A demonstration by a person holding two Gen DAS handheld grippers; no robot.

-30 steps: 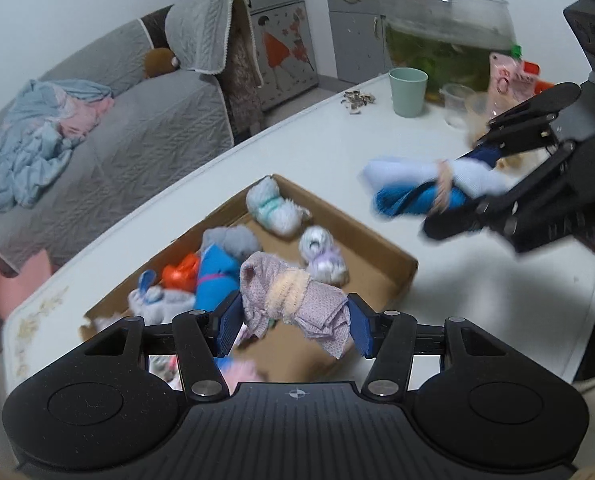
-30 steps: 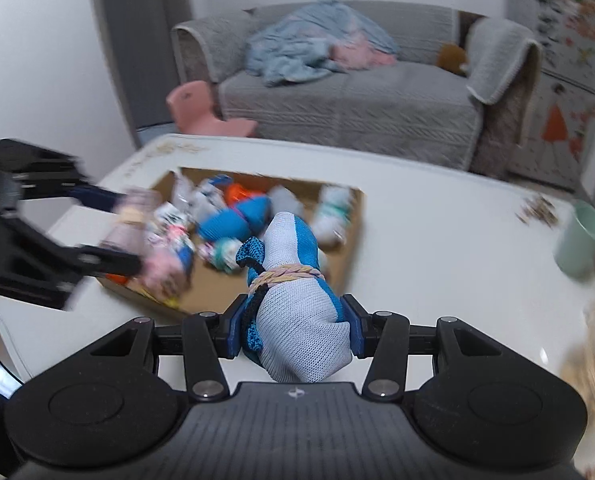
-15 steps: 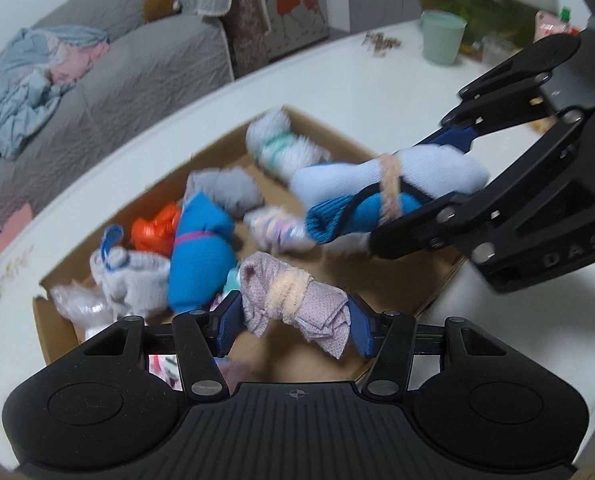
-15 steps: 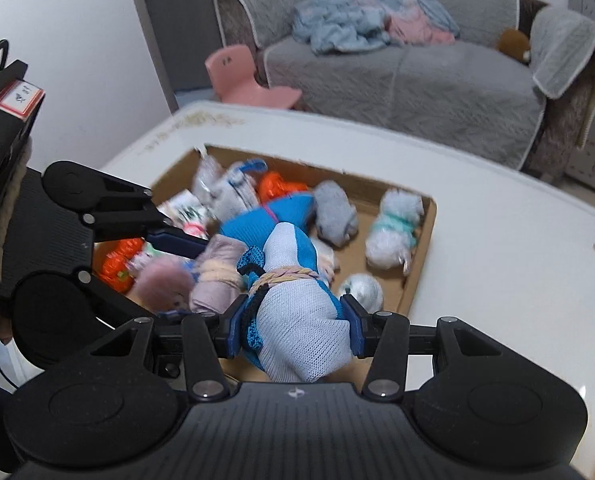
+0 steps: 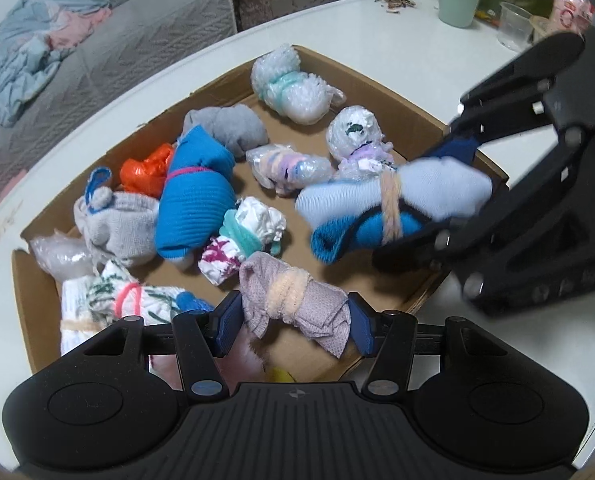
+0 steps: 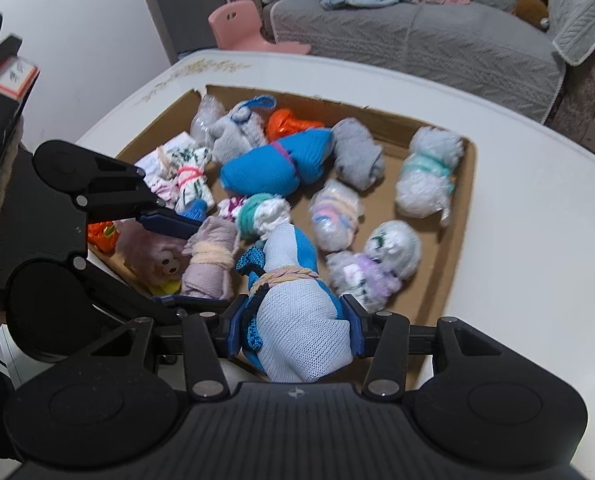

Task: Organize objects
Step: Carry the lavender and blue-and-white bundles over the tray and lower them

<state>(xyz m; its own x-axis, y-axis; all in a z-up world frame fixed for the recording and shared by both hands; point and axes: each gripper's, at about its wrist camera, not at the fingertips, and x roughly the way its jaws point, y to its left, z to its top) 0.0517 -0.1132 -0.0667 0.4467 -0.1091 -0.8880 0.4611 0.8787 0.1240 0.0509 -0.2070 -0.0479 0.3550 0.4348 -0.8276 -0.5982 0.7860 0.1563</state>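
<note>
Motion blur softens the white-and-blue sock bundle [image 5: 393, 204] (tan band around its middle) pinched by the right gripper [image 6: 293, 326] above the cardboard box [image 5: 381, 80], while the left gripper [image 5: 295, 318] clamps a mauve banded bundle [image 5: 293, 302] over the box's near edge.

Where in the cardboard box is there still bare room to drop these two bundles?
Bare floor of the cardboard box shows along its near edge, under the mauve bundle and the white-and-blue bundle. A smaller patch lies between the gray roll and the fluffy white bundle. The left half is crowded.
</note>
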